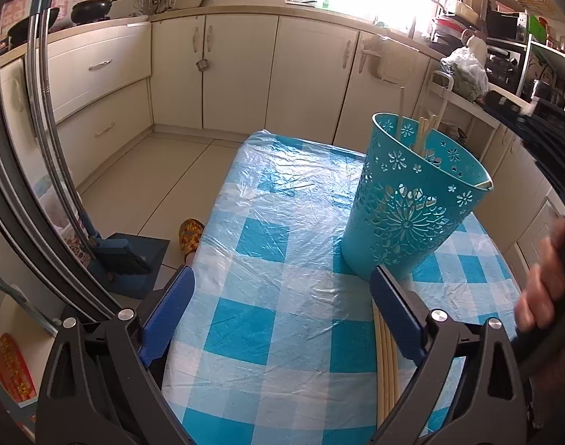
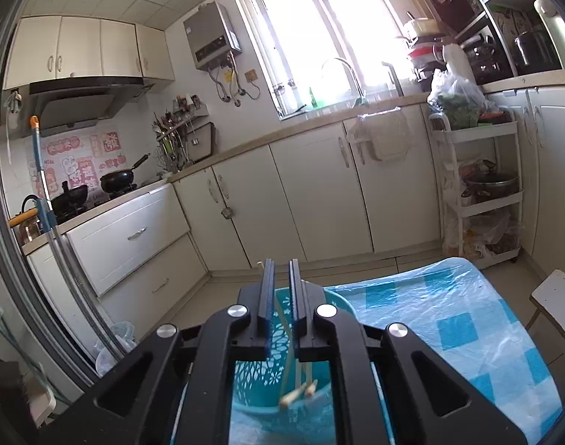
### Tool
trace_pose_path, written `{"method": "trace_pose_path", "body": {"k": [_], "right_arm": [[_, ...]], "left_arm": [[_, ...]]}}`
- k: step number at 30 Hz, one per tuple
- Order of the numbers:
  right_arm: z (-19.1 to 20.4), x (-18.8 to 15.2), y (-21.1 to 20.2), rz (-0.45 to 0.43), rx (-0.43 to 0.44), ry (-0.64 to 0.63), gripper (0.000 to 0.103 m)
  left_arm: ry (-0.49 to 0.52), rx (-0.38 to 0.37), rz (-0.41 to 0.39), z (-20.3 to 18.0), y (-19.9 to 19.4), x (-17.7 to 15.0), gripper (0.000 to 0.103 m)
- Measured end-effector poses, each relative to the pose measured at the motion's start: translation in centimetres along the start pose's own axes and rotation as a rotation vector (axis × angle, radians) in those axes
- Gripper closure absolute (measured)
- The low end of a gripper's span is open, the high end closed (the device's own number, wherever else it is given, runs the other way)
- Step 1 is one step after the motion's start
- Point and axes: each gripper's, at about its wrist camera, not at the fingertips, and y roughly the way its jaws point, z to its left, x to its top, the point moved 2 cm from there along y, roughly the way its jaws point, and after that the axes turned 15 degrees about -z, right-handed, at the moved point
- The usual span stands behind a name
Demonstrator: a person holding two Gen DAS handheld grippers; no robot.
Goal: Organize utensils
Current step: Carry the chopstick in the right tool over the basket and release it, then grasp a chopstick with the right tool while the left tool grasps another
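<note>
The left gripper [image 1: 280, 296] stands wide open above the checked counter [image 1: 267, 222] near its front edge, nothing between its blue pads. Just inside its right finger a bundle of pale chopsticks [image 1: 386, 356] lies flat on the counter. Beyond, toward the right edge, a turquoise cut-out holder [image 1: 412, 207] stands upright with more chopsticks poking out. A hand [image 1: 542, 282] shows at the far right. The right gripper [image 2: 281, 289] hangs over the holder [image 2: 278, 408], jaws almost together, gripping nothing; loose chopsticks [image 2: 293, 371] lean inside the holder below.
</note>
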Motion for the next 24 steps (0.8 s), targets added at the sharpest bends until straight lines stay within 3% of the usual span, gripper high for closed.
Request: {"method": "trace_pose_path", "body": {"k": [4, 6, 14, 18, 24], "right_arm": [[0.2, -0.1, -3.9, -0.005, -0.004, -0.033, 0.079], [0.4, -1.4, -5.4, 0.034, -0.007, -0.062, 0.076], [0.4, -13.9, -4.2, 0.521, 0.023, -0.143, 0.079], [-0.2, -16.3, -2.2, 0.592, -0.016, -0.153, 0.081], [-0.3, -17.3, -0.2, 0.632, -0.045, -0.163, 0.083]], "left_arm": [[0.009, -0.002, -0.001, -0.2, -0.4, -0.1, 0.010], [0.011, 0.000, 0.000, -0.1, -0.7, -0.2, 0.010], [0.014, 0.044, 0.039, 0.9, -1.1, -1.4, 0.010], [0.021, 0.057, 0.047, 1.2, -1.5, -1.8, 0.010], [0.036, 0.051, 0.066, 1.1, -1.4, -2.3, 0.010]]}}
